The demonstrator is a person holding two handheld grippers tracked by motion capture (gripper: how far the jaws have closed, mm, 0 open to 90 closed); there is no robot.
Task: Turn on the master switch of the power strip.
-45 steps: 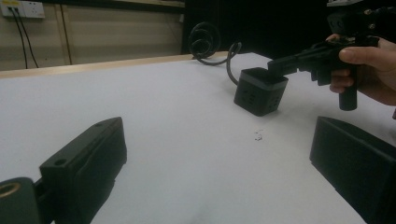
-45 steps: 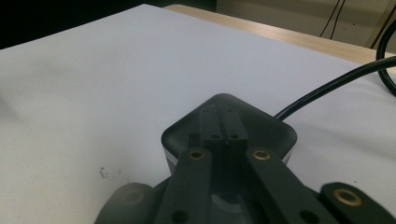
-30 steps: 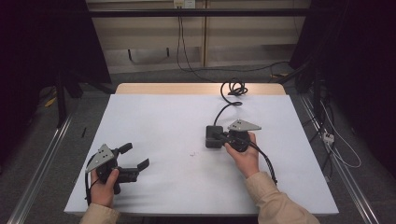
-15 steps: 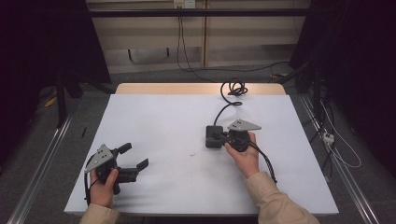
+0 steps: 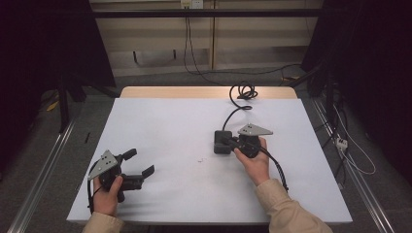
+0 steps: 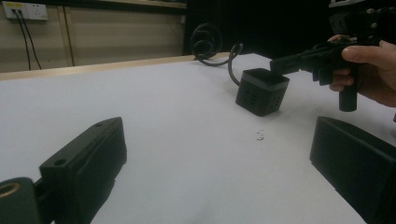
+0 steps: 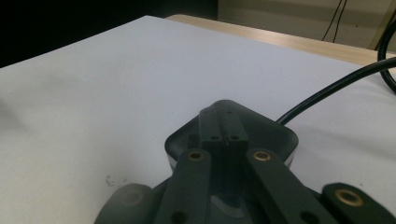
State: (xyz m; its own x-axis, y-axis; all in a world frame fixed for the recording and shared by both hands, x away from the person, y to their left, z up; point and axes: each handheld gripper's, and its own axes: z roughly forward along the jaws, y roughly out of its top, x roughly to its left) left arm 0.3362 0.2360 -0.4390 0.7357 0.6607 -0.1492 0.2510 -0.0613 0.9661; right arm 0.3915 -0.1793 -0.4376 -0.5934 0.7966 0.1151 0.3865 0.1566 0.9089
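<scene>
A black cube-shaped box (image 5: 219, 144) with a black cable (image 5: 232, 112) stands right of the white table's middle. My right gripper (image 5: 232, 141), held by a hand, points left with its shut jaws over the top of the box. In the right gripper view the closed jaws (image 7: 219, 122) lie pressed together on or just above the box lid (image 7: 275, 135); I cannot tell if they touch it. My left gripper (image 5: 138, 163) sits at the front left, held by the other hand, open and empty. The left gripper view looks between its jaws (image 6: 219, 172) at the box (image 6: 260, 92).
The cable coils (image 5: 243, 92) near the table's far wooden edge (image 5: 194, 92). A small dark speck (image 5: 200, 159) lies on the white tabletop (image 5: 165, 126) between the grippers. Dark curtains and floor cables surround the table.
</scene>
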